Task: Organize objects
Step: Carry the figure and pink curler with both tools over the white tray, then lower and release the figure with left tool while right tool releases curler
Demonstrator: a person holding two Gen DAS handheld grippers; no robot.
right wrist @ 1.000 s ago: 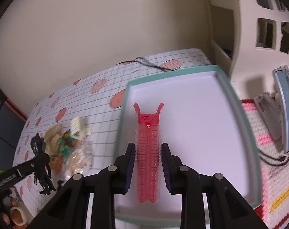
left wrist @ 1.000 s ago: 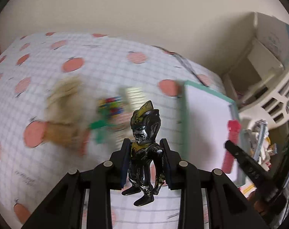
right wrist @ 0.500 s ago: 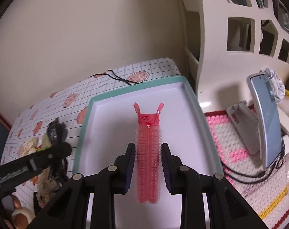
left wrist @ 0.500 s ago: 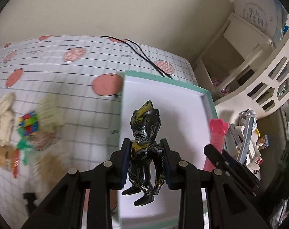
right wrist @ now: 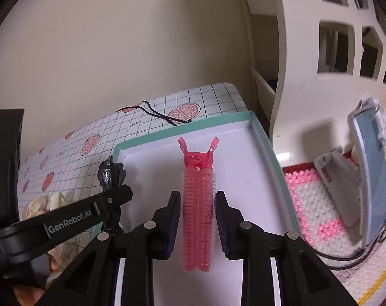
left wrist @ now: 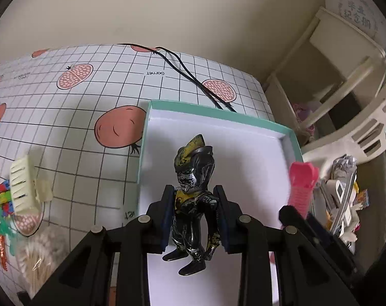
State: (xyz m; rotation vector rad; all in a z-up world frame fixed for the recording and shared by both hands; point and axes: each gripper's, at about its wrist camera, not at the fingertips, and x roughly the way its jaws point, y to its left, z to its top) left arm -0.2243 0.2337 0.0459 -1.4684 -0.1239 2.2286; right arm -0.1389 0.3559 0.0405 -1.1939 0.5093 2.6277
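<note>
crowding over the tray (left wrist: 292, 137), the left gripper (left wrist: 194, 218) clenching the figure (left wrist: 193, 191) could knock the right gripper (right wrist: 197, 219) grasping the hair clip (right wrist: 198, 204).

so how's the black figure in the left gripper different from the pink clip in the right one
The black figure is a dark, glossy toy with worn yellow patches, head, arms and legs; the pink clip is a long, bristly roller clip with two prongs at its far end. The figure is clamped at its torso by the left gripper, the clip along its sides by the right gripper. Both are held above the white tray.
</note>
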